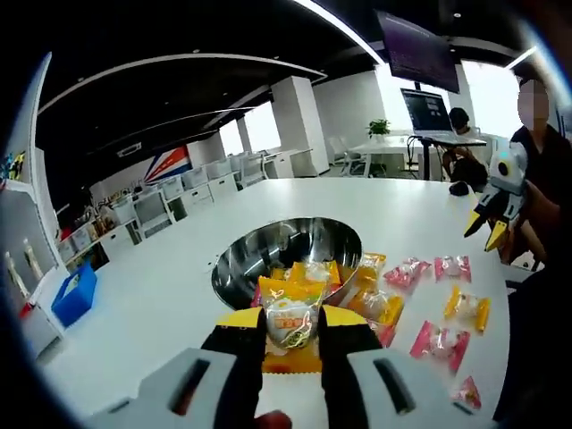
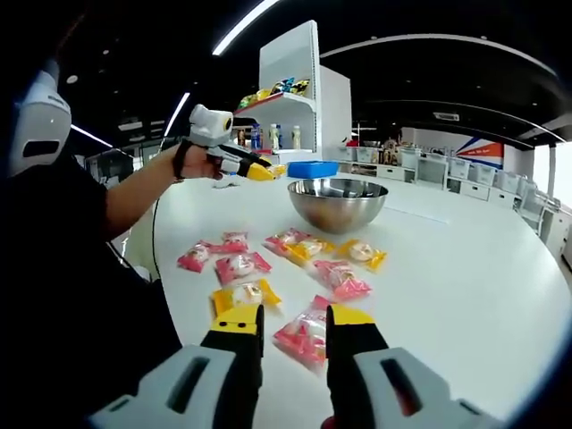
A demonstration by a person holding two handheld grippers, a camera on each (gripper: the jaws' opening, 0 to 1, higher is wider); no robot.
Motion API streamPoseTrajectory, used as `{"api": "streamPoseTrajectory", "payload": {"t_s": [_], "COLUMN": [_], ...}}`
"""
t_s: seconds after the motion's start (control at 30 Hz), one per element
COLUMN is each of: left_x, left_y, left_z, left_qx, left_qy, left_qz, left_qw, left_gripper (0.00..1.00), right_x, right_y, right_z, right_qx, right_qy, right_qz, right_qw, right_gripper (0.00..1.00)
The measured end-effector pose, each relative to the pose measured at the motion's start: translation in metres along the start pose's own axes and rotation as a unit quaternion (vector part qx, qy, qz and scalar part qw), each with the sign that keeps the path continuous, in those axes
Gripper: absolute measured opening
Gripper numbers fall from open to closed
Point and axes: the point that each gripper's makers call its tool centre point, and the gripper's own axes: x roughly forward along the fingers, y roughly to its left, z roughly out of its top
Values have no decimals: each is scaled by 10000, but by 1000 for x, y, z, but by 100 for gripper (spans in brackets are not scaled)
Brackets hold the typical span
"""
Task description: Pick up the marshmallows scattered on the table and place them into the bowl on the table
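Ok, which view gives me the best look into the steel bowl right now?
The left gripper view: it looks down into the steel bowl, so the inside shows, though the yellow packet held by the left gripper covers its near rim. The right gripper view shows the bowl side-on, outer wall and rim.

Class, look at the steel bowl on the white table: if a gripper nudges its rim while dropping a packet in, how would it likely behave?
The bowl looks thin, polished and round-bottomed, so it would probably slide or rock on the smooth table. It appears nearly empty, so likely light. Being rigid metal, it shouldn't dent.
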Motion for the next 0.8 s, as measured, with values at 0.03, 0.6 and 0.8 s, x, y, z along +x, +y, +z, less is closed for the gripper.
{"api": "streamPoseTrajectory", "payload": {"t_s": [0.03,0.6,0.8], "left_x": [2,50,64], "left_y": [0,4,3], "left_z": [3,28,34], "left_qx": [11,252,327], "left_qy": [-16,126,168], "left_qz": [-11,-174,-256], "left_qw": [10000,9995,9990], "left_gripper": [24,24,24], "right_x": [0,-3,-5], "right_y": [1,-5,-6], "right_z": [-1,-7,-9], "right_qx": [5,62,66], "right_qy": [1,39,50], "right_qz": [16,-2,-2], "right_qw": [10000,10000,10000], "right_gripper": [28,28,28]}}
